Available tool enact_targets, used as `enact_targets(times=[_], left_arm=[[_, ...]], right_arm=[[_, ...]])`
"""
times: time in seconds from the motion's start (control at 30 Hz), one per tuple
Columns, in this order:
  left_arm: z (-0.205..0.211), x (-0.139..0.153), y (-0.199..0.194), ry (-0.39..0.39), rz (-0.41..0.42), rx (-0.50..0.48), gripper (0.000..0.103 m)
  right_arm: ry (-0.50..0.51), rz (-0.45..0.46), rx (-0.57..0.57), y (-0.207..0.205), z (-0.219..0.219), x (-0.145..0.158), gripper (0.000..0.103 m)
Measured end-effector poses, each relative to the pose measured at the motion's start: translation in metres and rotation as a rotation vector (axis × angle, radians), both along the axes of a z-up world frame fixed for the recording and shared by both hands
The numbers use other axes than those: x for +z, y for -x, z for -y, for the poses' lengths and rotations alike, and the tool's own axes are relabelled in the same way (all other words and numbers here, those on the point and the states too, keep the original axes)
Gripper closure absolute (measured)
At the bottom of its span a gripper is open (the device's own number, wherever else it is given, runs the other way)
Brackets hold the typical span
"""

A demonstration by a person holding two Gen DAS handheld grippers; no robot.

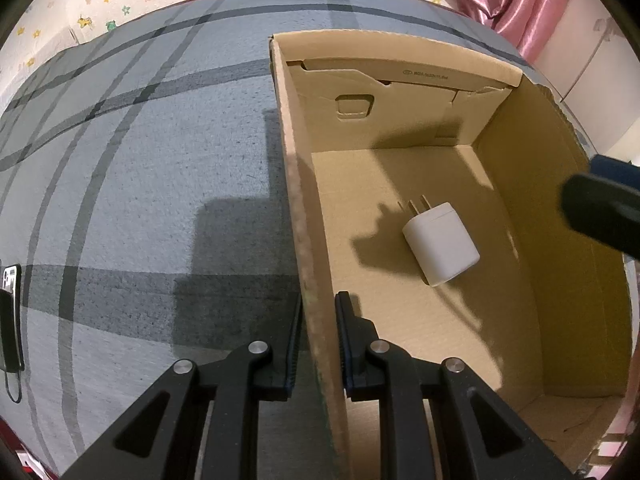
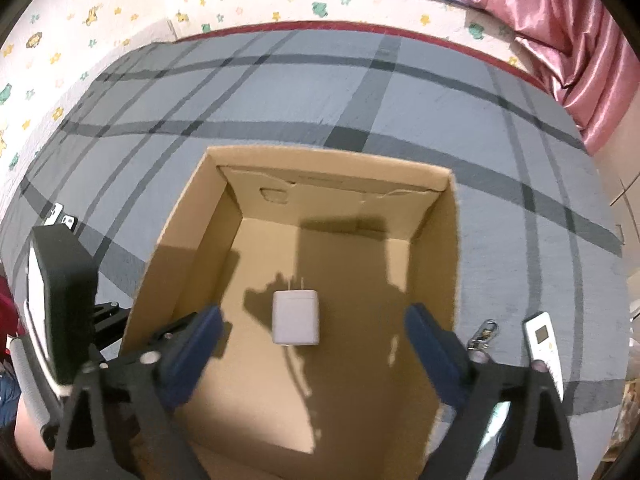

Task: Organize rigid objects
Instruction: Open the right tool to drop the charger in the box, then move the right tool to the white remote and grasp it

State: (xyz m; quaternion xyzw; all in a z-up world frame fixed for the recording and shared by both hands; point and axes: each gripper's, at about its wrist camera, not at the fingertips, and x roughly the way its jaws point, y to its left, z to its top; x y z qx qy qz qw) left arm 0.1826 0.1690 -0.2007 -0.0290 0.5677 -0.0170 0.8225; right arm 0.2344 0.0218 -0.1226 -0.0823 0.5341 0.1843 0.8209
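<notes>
The left gripper (image 1: 318,344) is clenched on the left wall of the cardboard box (image 1: 296,200), one finger outside and one inside, pinning the box in place on the grey plaid rug (image 1: 140,180). The right gripper (image 2: 314,334) hangs over the open box with its jaws released and spread wide, nothing between them. The white charger (image 2: 296,317) lies flat on the box floor directly below, prongs pointing toward the far wall, so this item looks placed.

Beside the box on its right, a key ring with a clip (image 2: 485,334) and a white remote (image 2: 543,344) lie on the rug, near the right gripper's finger. Judging by the task, these are likely next.

To do this well, keep the left grip firm on the wall so the box does not slide or tip. Lift the right gripper clear of the right wall before swinging sideways, since a low pass could catch the cardboard edge. Approach the remote across its narrow width, and close squarely so it does not twist out.
</notes>
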Motion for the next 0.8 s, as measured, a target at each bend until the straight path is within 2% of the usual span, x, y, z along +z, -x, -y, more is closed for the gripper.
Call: enact_targets(times=[0.1, 0.23, 0.43, 0.8], left_arm=[[0.0, 0.0, 0.0, 0.001, 0.0, 0.0, 0.085], [0.0, 0.0, 0.0, -0.007, -0.001, -0.003, 0.085], [0.001, 0.0, 0.001, -0.018, -0.003, -0.006, 0.085], [0.004, 0.001, 0.002, -0.025, -0.004, -0.007, 0.085]], right_arm=[[-0.006, 0.016, -0.013, 0.002, 0.009, 0.008, 0.0], [-0.02, 0.056, -0.024, 0.006, 0.023, 0.022, 0.0], [-0.019, 0.069, -0.042, 0.009, 0.05, 0.032, 0.0], [0.077, 0.07, -0.113, 0.002, 0.133, 0.017, 0.0]])
